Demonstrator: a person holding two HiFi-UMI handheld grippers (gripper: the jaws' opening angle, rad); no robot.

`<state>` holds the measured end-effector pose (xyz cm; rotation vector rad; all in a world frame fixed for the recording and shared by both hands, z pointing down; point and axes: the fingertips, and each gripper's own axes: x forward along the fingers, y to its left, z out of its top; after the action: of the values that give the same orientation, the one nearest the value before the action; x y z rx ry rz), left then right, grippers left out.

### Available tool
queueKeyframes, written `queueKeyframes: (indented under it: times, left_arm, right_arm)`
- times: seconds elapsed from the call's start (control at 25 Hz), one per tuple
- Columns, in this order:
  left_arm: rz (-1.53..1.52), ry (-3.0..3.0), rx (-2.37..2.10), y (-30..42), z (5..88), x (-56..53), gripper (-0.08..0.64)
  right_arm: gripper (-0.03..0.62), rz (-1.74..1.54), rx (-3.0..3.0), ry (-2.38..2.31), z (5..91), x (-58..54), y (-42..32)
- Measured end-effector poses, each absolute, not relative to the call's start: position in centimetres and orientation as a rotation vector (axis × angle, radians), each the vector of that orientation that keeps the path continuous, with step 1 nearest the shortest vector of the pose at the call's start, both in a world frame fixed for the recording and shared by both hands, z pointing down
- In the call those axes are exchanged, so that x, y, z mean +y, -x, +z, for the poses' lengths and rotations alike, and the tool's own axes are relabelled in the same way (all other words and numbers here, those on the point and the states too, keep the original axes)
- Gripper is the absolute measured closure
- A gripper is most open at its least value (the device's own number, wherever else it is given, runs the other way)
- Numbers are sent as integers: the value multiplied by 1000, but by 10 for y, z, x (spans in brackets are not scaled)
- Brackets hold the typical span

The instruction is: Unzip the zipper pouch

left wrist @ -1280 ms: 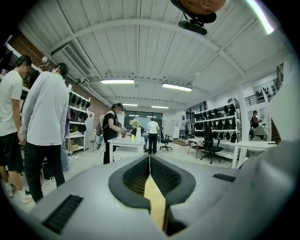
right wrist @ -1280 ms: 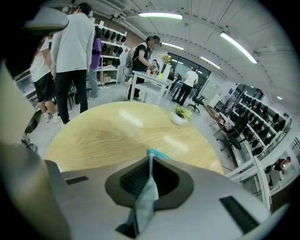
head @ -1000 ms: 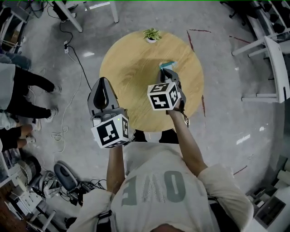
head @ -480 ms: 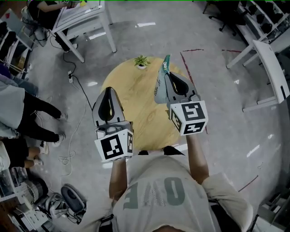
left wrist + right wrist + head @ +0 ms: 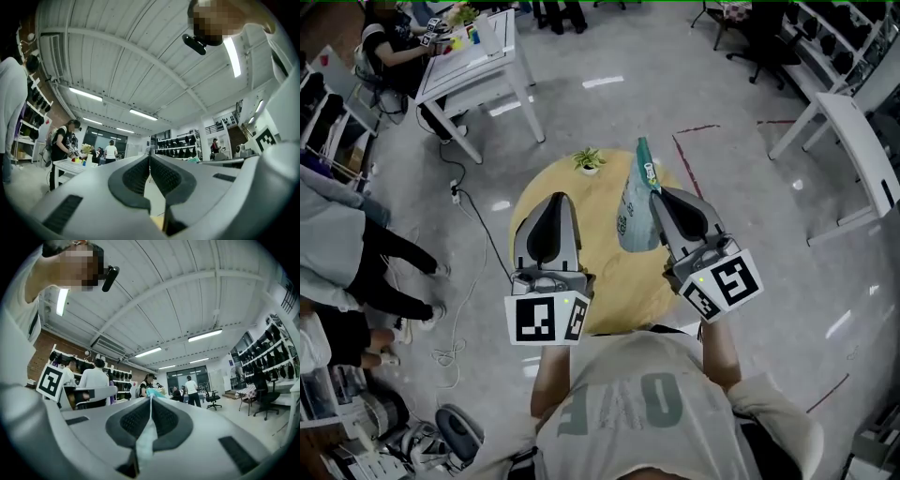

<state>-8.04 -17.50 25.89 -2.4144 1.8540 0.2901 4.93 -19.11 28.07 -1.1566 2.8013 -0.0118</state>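
The zipper pouch (image 5: 635,208) is pale teal and hangs in the air over the round wooden table (image 5: 581,272), lifted well above it. My right gripper (image 5: 657,199) is shut on the pouch's edge; in the right gripper view the pale fabric (image 5: 146,437) is pinched between the jaws. My left gripper (image 5: 553,201) is held up beside it at the left, shut and empty, apart from the pouch. In the left gripper view the jaws (image 5: 150,161) meet with nothing between them.
A small potted plant (image 5: 589,160) stands at the table's far edge. A white desk (image 5: 478,66) is at the back left, with people along the left side. More white tables (image 5: 853,141) stand at the right. Cables (image 5: 469,225) lie on the floor left of the table.
My right gripper has lifted the pouch off the table and raised it high. Both grippers have come up and point more upward, and the head view has tilted to show more floor.
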Motion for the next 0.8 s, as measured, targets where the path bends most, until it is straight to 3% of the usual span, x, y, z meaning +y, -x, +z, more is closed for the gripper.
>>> queueKeyframes:
  times: [0.28,0.44,0.6,0.8]
  left_arm:
    - [257,2506,1798,62,260,-176,532]
    - [418,2811,1645,49,268,-181,528]
    - [750,3165,1317,36,270,-168,379]
    - [1009,3341,959,33,257,-149,341]
  right_arm:
    - [557,61,2900,1036,281,-173,-47]
    - [558,91,2993,802,279,-157,-33]
    - [558,133,3064,633,281,-141,-26]
    - [558,304,3132,532,274,-128,-19]
